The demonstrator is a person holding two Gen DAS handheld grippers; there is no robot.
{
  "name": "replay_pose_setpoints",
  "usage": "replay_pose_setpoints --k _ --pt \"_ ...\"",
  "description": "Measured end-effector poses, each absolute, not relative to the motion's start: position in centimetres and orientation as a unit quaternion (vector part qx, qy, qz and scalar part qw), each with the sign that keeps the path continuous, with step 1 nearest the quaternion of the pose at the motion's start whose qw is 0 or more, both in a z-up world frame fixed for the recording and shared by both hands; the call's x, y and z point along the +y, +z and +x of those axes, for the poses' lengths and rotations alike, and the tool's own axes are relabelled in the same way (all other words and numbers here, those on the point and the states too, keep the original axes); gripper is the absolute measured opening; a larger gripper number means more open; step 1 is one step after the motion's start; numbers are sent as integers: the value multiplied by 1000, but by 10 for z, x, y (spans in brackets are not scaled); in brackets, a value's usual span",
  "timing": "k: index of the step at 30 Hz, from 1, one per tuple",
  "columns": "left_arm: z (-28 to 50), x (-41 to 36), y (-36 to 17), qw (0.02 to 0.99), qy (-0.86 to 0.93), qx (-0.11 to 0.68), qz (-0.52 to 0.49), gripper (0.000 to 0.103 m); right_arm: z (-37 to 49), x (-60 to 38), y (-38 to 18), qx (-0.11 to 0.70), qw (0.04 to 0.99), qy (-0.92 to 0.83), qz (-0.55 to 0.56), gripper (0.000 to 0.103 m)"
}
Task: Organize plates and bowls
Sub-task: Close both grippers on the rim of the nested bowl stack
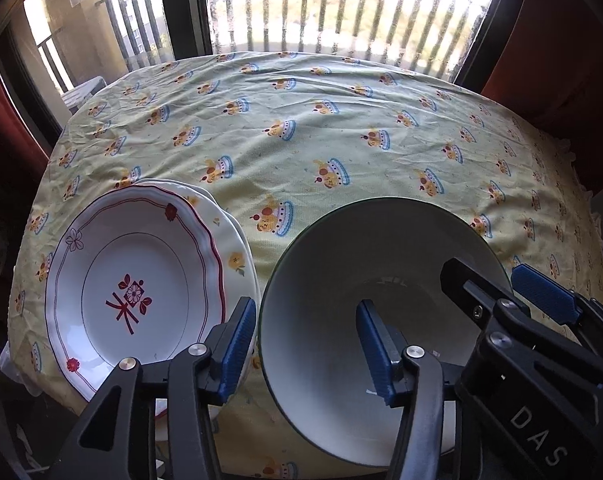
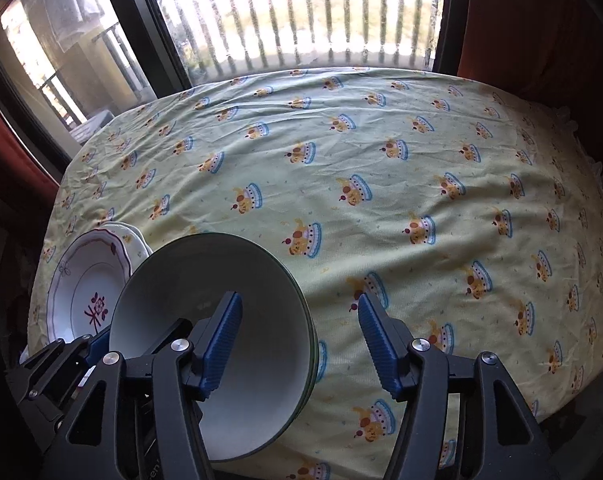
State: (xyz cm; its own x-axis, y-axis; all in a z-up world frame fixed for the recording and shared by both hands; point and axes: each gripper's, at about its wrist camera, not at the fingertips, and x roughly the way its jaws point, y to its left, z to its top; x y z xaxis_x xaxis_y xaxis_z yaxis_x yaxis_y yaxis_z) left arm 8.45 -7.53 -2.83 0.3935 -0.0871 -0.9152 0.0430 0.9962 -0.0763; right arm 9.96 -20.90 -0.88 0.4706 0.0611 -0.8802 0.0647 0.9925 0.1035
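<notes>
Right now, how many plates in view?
2, stacked at the table's left edge: red-patterned plate on top, yellow-flower plate beneath it. More could hide underneath.

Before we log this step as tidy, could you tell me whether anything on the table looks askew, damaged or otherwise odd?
Nothing looks broken or spilled. The red-patterned plate sits off-centre on the yellow-flowered plate beneath it, so that stack is slightly askew. The bowl stands beside the stack, intact. The tablecloth is wrinkled.

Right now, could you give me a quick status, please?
Left gripper and right gripper open, each straddling the bowl rim. Plates stacked beside it. Nothing in the way.
</notes>
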Motion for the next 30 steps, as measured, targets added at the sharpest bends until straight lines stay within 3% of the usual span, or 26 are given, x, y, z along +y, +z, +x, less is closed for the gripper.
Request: replay_pose_setpoints --k 11,14,16,19,30 --pt "101 -72 -48 807 -126 575 -48 62 101 -209 -20 533 839 -47 99 70" --pt "107 -69 -48 803 -145 577 -43 57 103 -205 -21 534 837 -59 109 70" --pt "111 -67 -49 798 -158 581 -37 47 105 -202 -23 536 834 -69 114 70" --pt "115 -64 -54 785 -178 592 -35 44 106 -198 -26 543 826 -88 119 70" --pt "115 -67 -60 758 -240 606 -32 46 100 -196 -35 554 806 -149 145 70"
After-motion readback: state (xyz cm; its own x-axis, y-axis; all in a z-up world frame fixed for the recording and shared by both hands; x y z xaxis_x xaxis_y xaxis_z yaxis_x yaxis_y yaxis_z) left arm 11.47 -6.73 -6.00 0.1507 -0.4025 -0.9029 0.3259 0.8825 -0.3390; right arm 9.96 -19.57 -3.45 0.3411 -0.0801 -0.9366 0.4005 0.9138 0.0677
